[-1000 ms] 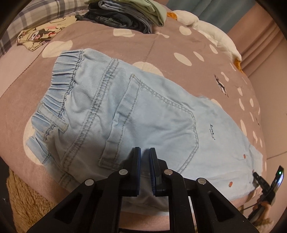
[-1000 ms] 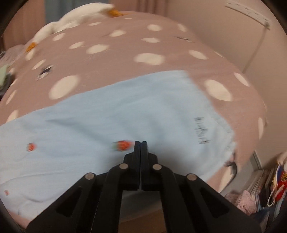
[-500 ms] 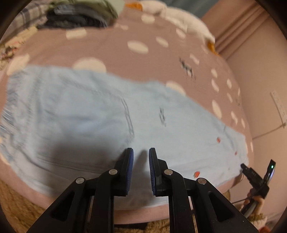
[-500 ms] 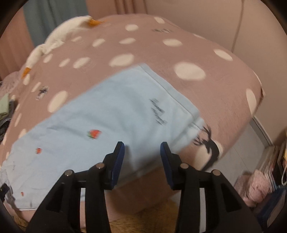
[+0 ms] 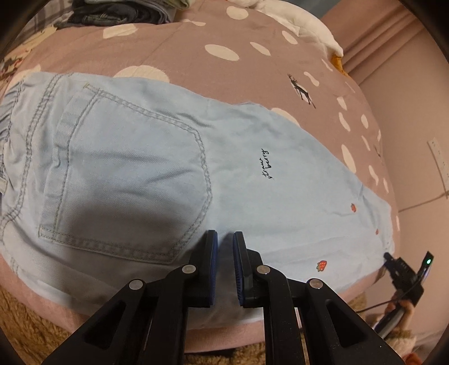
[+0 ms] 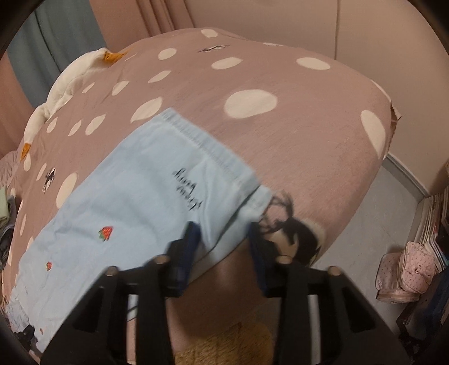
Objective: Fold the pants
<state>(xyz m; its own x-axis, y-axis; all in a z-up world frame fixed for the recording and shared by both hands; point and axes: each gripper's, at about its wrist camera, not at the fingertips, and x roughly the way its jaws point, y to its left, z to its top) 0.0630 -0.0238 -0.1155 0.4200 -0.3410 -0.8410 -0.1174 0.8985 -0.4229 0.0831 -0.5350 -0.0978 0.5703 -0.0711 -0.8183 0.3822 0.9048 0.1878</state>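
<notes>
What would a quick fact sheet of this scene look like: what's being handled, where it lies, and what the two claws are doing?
item: light blue pants, laid flat in one long strip, back pocket up
surface: pink polka-dot bedspread
left gripper: open a little, over the near edge beside the pocket, holding nothing
right gripper: open wide, at the leg hem, holding nothing
background: stack of folded clothes at the far side of the bed
fold step: not yet started
</notes>
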